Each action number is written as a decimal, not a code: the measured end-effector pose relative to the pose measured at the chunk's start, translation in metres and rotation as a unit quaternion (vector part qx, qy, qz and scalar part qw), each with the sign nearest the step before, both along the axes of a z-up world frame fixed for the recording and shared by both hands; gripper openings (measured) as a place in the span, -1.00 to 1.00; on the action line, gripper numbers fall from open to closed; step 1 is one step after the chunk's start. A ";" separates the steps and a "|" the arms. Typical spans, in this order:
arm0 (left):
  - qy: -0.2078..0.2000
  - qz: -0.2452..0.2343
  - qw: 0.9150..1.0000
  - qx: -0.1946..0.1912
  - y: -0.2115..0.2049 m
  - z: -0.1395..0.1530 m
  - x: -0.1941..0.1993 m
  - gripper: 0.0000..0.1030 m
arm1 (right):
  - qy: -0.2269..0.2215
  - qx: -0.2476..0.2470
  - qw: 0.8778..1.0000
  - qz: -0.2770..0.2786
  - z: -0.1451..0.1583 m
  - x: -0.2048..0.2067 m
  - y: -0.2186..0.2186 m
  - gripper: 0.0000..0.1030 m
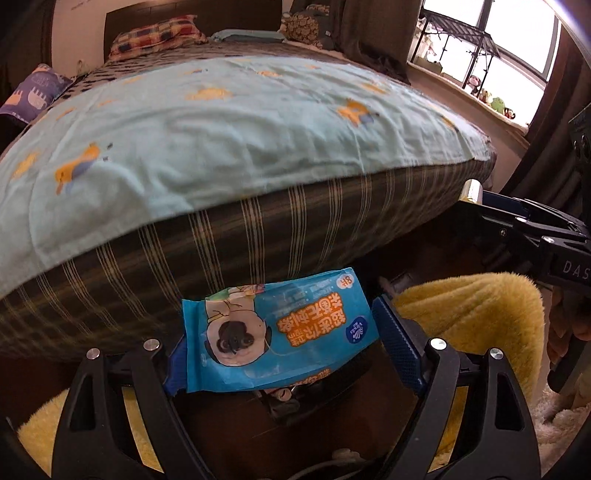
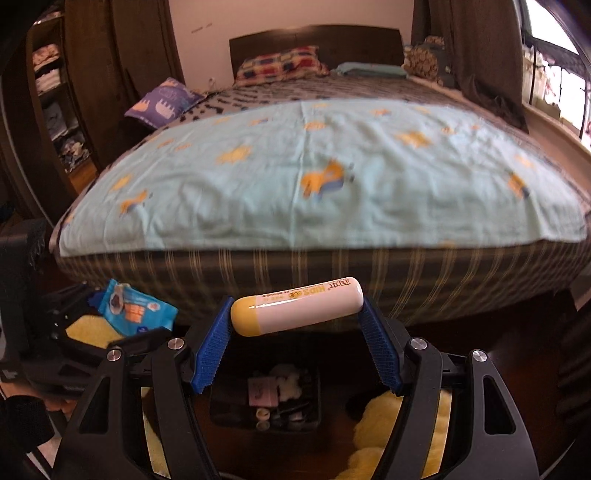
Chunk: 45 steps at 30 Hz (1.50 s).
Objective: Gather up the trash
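Observation:
A blue wipes packet (image 1: 280,332) with a cartoon child and orange print hangs in the air, my left gripper (image 1: 280,325) shut on it across its width. In the right wrist view the same packet (image 2: 136,306) shows at the lower left. My right gripper (image 2: 297,308) is shut on a white tube with a yellow cap (image 2: 299,306), held crosswise by its two ends between the blue pads (image 2: 212,343). Under the right gripper stands a dark bin (image 2: 317,406) holding several scraps, among them a pink box and white tissue. Both grippers hover at the foot of the bed.
The bed (image 2: 314,177), under a light blue sheet with yellow cartoon figures, fills the view ahead; its striped side (image 1: 221,251) is close. A yellow fluffy rug (image 1: 469,306) lies on the dark floor around the bin. Wardrobe shelves (image 2: 55,96) stand at the left, a window (image 1: 517,33) at the right.

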<state>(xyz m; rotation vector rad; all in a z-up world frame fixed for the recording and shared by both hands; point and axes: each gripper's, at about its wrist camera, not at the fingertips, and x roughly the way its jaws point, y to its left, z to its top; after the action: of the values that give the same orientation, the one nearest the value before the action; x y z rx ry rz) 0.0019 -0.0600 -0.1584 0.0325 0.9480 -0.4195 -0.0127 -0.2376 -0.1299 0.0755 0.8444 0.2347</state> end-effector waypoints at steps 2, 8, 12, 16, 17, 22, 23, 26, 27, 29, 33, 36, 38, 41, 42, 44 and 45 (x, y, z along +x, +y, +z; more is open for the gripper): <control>0.022 0.010 1.000 0.005 0.001 -0.024 -0.001 0.58 | 0.020 0.013 1.000 0.001 -0.020 0.002 0.003 0.35; 0.061 0.036 0.997 0.022 0.003 -0.075 0.006 0.57 | 0.076 0.024 0.997 -0.002 -0.072 0.012 0.010 0.35; 0.087 0.027 0.995 0.030 -0.001 -0.099 0.013 0.57 | 0.104 0.030 0.994 -0.005 -0.099 0.017 0.015 0.35; 0.111 0.018 0.993 0.033 0.001 -0.118 0.018 0.57 | 0.132 0.031 0.991 -0.001 -0.119 0.023 0.018 0.35; 0.117 0.017 0.992 0.033 0.002 -0.122 0.020 0.57 | 0.138 0.030 0.990 0.001 -0.123 0.025 0.019 0.35; 0.131 0.016 0.991 0.034 0.002 -0.131 0.025 0.58 | 0.147 0.034 0.989 0.001 -0.131 0.033 0.019 0.36; 0.134 0.016 0.990 0.034 0.003 -0.132 0.027 0.60 | 0.148 0.035 0.988 0.001 -0.130 0.035 0.021 0.36; 0.144 0.016 0.989 0.035 0.008 -0.143 0.027 0.65 | 0.151 0.044 0.988 0.002 -0.132 0.042 0.020 0.48; 0.146 0.016 0.989 0.036 0.007 -0.144 0.028 0.70 | 0.151 0.048 0.987 0.002 -0.131 0.043 0.018 0.59; 0.146 0.016 0.988 0.038 0.009 -0.145 0.030 0.78 | 0.150 0.050 0.987 0.001 -0.130 0.047 0.018 0.67; 0.140 0.015 0.989 0.044 0.010 -0.138 0.030 0.84 | 0.144 0.047 0.988 -0.005 -0.119 0.056 0.011 0.76; 0.126 0.015 0.991 0.052 0.014 -0.128 0.027 0.84 | 0.132 0.040 0.990 -0.012 -0.110 0.055 0.007 0.88; 0.112 0.021 0.992 0.055 0.016 -0.116 0.025 0.84 | 0.122 0.034 0.992 -0.016 -0.099 0.052 0.007 0.93; 0.083 0.033 0.994 0.055 0.022 -0.094 0.021 0.84 | 0.110 0.021 0.994 -0.022 -0.086 0.048 0.005 0.93; 0.074 0.036 0.995 0.055 0.025 -0.087 0.021 0.84 | 0.102 0.015 0.994 -0.023 -0.080 0.046 0.006 0.93; 0.051 0.045 0.996 0.053 0.031 -0.069 0.018 0.84 | 0.084 0.001 0.996 -0.024 -0.067 0.042 0.006 0.93; 0.041 0.049 0.997 0.052 0.032 -0.060 0.017 0.84 | 0.068 -0.010 0.997 -0.026 -0.056 0.038 0.008 0.93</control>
<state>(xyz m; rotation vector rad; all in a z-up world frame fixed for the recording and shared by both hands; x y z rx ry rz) 0.0190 -0.0278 -0.2182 0.0641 1.0481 -0.2829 0.0257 -0.2300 -0.1861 0.0950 0.9784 0.1741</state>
